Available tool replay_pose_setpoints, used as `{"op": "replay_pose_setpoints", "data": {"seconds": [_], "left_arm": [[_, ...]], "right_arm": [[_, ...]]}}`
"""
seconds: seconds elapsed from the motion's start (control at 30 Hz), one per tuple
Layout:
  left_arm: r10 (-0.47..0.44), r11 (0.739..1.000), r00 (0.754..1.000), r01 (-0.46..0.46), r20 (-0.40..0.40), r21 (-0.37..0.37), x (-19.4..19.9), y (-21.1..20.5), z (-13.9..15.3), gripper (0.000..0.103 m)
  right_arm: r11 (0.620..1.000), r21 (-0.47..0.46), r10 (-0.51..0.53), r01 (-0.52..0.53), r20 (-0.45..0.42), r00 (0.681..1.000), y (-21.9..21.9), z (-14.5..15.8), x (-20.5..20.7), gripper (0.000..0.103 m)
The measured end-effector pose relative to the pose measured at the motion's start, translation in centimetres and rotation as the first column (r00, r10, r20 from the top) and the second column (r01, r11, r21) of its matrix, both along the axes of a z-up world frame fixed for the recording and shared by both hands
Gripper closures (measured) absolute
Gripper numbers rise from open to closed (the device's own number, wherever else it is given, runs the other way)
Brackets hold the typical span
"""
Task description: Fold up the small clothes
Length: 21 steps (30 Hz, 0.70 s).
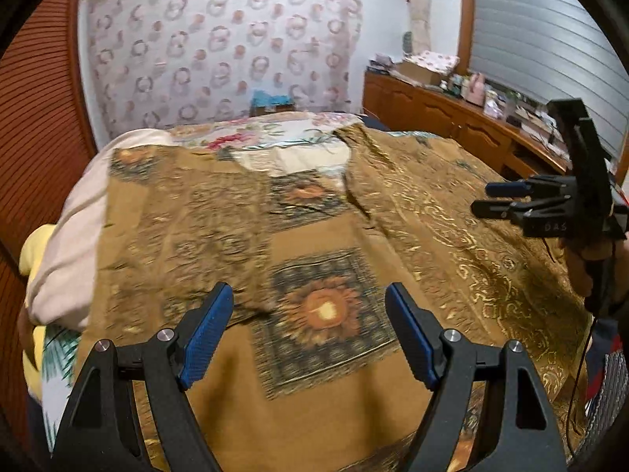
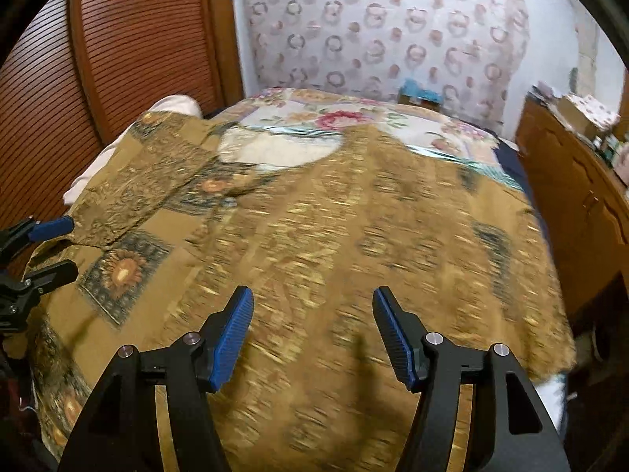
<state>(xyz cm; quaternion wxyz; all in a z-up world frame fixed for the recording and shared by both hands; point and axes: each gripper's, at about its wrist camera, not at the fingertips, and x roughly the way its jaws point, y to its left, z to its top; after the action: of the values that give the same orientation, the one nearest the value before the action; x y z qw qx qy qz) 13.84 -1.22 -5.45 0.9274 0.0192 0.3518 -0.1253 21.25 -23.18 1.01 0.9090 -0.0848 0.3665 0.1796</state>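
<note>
1. Garment. A brown patterned garment (image 1: 306,259), printed with sunflower squares and gold scrollwork, lies spread flat over most of the bed (image 1: 275,139). Its scooped neckline points toward the far edge of the bed, where the floral cover shows. One part lies folded over near the left edge.

2. Left gripper (image 1: 310,334). Its fingers (image 1: 208,330) are spread wide and hold nothing. It hovers above the cloth near the near edge of the bed, over a sunflower square.

3. Right gripper (image 2: 312,334). Its fingers (image 2: 232,334) are likewise spread wide and empty, above the gold scrollwork half of the garment.

4. Stage, as judged. No edge is gripped, so the next fold has probably not begun.

5. Risk: grabbing the cover. The cloth lies flat on a soft bed, so fingers closing from above may pinch the cover together with the garment.

6. Risk: uneven lift. If the two grippers seize edges at unequal points, the fold would likely come out skewed or bunched.

7. Risk: slipping. The cloth looks thin and limp, and a shallow pinch could let it slide out partway through a fold.

8. Risk: misjudged aim. Both views are blurred, which hides where the hems lie.

9. Writing. Small letters on the right gripper's body in the left wrist view seem to read "DAS". No other label can be read.
</note>
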Motion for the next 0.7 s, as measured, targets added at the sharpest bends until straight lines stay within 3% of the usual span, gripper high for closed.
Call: {"op": "replay_pose_setpoints", "data": {"seconds": [0.3,0.57,0.7], "left_arm": [[-0.045,0.997,0.997,0.048,-0.055,0.060,1.4,-3.1,-1.0,0.023],[-0.065,0.990,0.987,0.082,-0.145,0.119,2.9,-4.6,-3.0,0.023],[-0.071,0.993,0.985,0.084,-0.158,0.080,3.0,-4.1,-3.2,0.022]], "right_arm": [[0.991,0.011,-0.137,0.137,0.015,0.990,-8.5,1.9,-2.2,0.038],[0.955,0.067,-0.287,0.288,-0.018,0.958,-16.3,2.1,-3.5,0.038],[0.935,0.108,-0.334,0.339,-0.064,0.941,-18.4,1.6,-3.0,0.038]]}}
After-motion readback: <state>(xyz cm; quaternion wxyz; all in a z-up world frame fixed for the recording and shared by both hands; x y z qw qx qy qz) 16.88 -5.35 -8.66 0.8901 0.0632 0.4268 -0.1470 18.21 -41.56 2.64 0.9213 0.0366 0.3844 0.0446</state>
